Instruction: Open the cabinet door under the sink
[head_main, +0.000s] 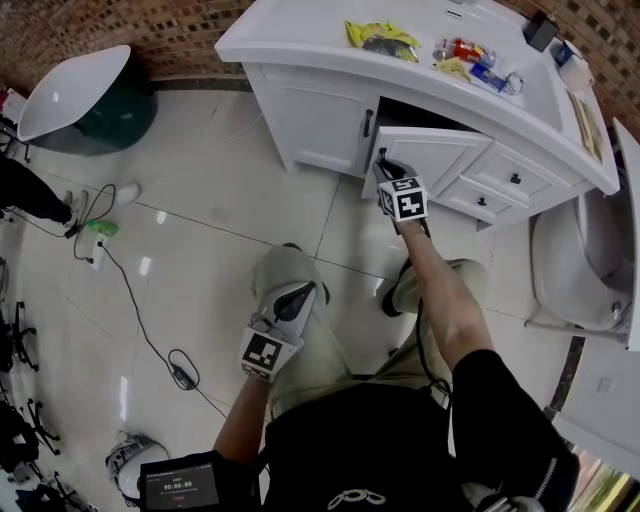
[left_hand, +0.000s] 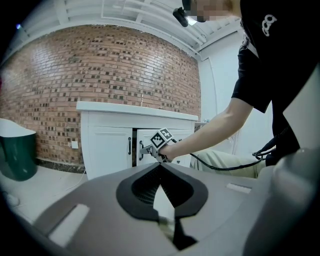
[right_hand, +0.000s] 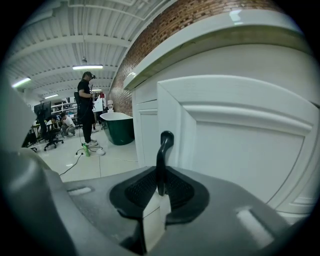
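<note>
The white cabinet under the sink (head_main: 320, 125) has its right-hand door (head_main: 430, 155) swung partly out, with a dark gap (head_main: 420, 118) behind it. My right gripper (head_main: 385, 168) is shut on that door's black handle (right_hand: 162, 147), which stands upright between the pads (right_hand: 176, 189) in the right gripper view. The door's panel (right_hand: 240, 150) fills the right of that view. My left gripper (head_main: 297, 297) hangs shut and empty over the person's knee. It looks toward the cabinet (left_hand: 107, 145) and the right gripper (left_hand: 146, 150) at the door.
The left door (head_main: 318, 122) is closed, with its own black handle (head_main: 368, 123). Drawers (head_main: 505, 180) sit right of the open door, and a toilet (head_main: 570, 260) stands further right. A tub (head_main: 85, 95) is at the far left; a cable (head_main: 130, 300) crosses the floor.
</note>
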